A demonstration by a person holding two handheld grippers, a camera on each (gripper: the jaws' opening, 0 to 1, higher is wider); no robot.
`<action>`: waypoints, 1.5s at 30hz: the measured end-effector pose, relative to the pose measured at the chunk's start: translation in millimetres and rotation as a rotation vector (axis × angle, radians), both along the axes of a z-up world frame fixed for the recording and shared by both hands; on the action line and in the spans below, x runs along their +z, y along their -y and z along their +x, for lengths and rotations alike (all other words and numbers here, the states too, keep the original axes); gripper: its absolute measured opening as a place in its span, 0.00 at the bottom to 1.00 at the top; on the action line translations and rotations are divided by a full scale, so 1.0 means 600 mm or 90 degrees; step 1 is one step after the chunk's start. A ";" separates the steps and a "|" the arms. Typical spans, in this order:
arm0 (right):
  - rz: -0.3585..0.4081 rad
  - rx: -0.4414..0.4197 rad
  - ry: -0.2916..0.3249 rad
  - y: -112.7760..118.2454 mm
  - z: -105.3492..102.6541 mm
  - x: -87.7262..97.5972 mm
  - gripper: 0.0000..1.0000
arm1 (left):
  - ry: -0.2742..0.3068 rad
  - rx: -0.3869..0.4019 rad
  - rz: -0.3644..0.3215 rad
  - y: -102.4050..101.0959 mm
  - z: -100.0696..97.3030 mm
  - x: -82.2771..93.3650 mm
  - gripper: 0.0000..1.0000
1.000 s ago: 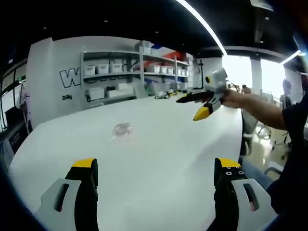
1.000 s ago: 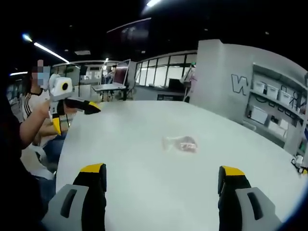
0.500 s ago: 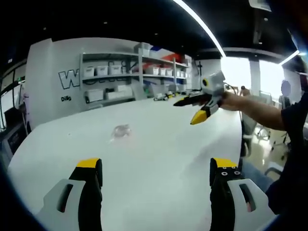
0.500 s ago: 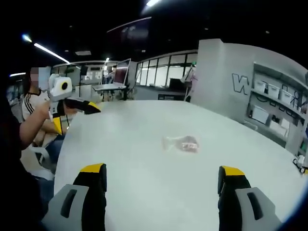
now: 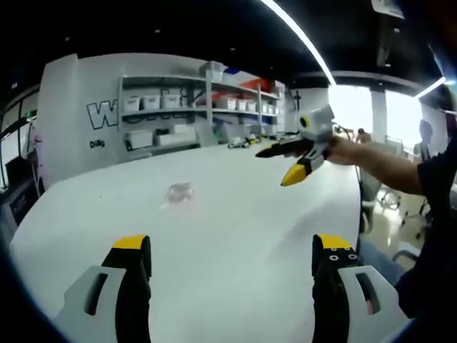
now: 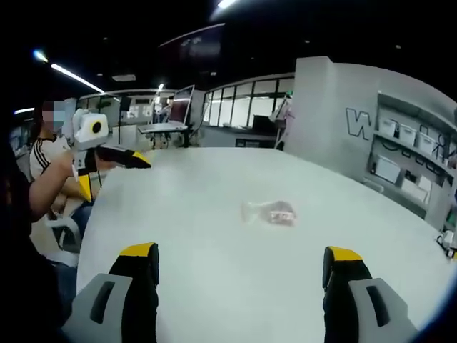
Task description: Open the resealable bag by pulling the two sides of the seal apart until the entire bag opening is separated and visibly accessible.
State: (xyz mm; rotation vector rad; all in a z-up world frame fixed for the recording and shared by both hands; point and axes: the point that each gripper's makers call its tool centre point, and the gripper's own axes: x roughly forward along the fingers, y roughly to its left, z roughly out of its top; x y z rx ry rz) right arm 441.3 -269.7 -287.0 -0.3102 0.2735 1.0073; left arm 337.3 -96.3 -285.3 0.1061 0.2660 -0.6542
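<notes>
The left gripper [image 5: 225, 250] hovers low over the white table [image 5: 235, 214], jaws spread wide and empty, and the small clear resealable bag [image 5: 180, 193] lies flat well ahead of it, slightly left. The right gripper [image 6: 239, 261] is likewise wide apart and empty, the bag [image 6: 270, 212] ahead between its jaws. Each is held on an outstretched forearm [image 5: 378, 163], raised above the table.

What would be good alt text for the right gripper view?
A small clear resealable bag lies untouched on a white table. The right gripper hovers open before it, and the left gripper is held open above the table's left edge.
</notes>
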 end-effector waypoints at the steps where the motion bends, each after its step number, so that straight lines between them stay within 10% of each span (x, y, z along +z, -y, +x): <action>1: 0.000 0.000 0.000 0.000 0.001 -0.001 0.97 | 0.000 0.000 0.000 0.000 0.002 0.000 0.93; 45: -0.010 0.025 -0.002 -0.047 0.040 -0.007 0.92 | -0.006 0.001 -0.011 -0.007 0.029 -0.011 0.92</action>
